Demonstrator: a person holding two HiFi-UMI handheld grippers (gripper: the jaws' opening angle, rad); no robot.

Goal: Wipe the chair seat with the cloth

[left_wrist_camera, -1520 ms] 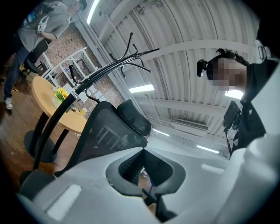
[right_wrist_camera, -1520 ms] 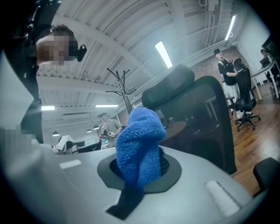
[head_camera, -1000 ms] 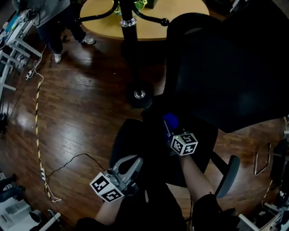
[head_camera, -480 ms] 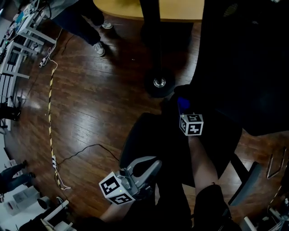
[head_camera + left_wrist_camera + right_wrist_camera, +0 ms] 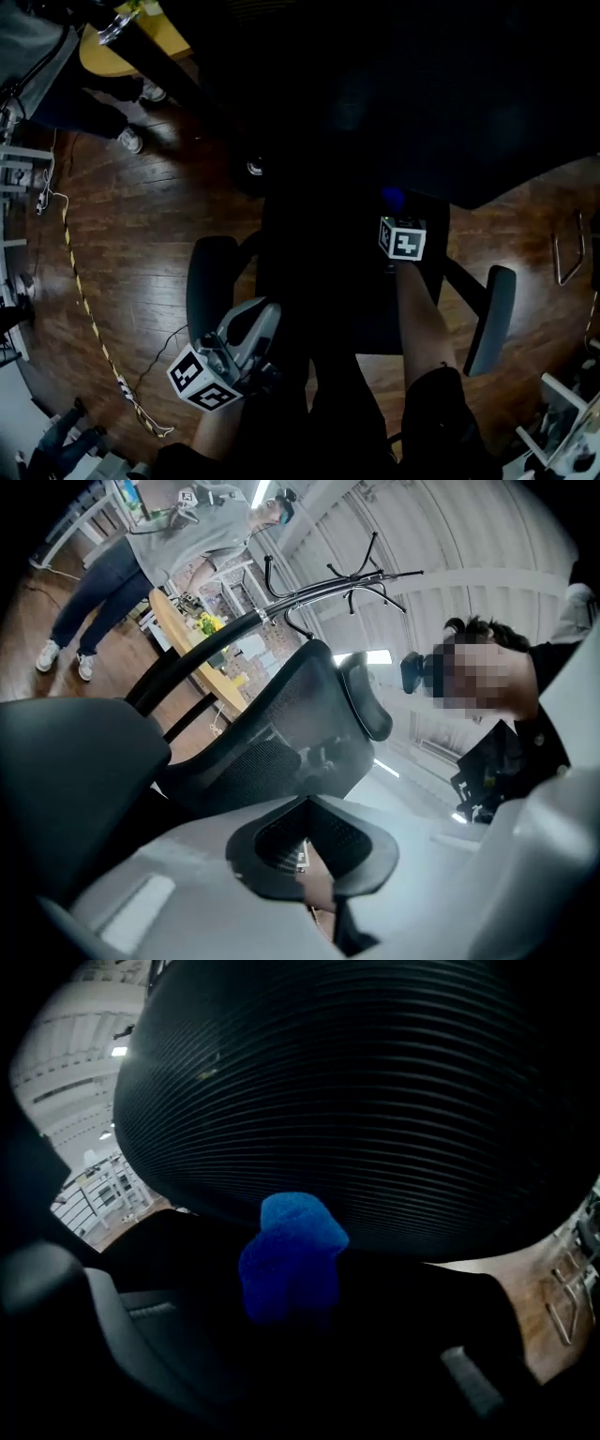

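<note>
Over a dark wood floor (image 5: 122,253), the right gripper (image 5: 393,212) is pinching the blue cloth (image 5: 291,1255) at the chair seat (image 5: 328,281)'s far edge. It is likely mid-wipe, needing steady pressure. The left gripper (image 5: 305,855) is hanging closed, empty.

Bright blue cloth (image 5: 291,1252) against a black chair seat (image 5: 323,281) and black, finely ribbed chair back (image 5: 356,1091); dark brown plank floor (image 5: 122,244); pale orange tabletop (image 5: 101,58).

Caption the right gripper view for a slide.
Right gripper holds a fluffy blue cloth before the black ribbed mesh chair backrest.
</note>
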